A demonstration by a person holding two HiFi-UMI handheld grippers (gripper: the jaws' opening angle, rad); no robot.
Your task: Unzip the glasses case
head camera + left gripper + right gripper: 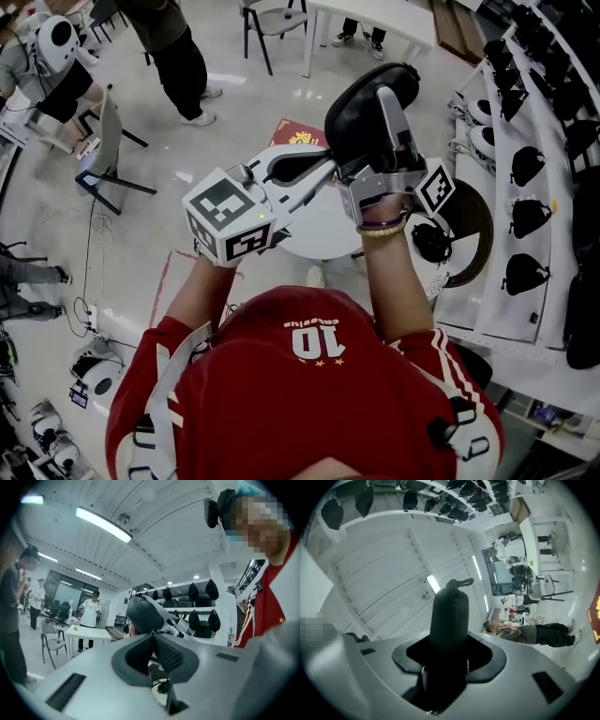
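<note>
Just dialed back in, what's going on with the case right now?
A person in a red shirt holds both grippers up. The right gripper points upward, clamped on the black glasses case, which stands out past its jaws. The zipper pull sticks out free at the case's far end, and the case looks closed. The left gripper points level toward the case, jaws together with nothing between them. Unzipping has not started.
</note>
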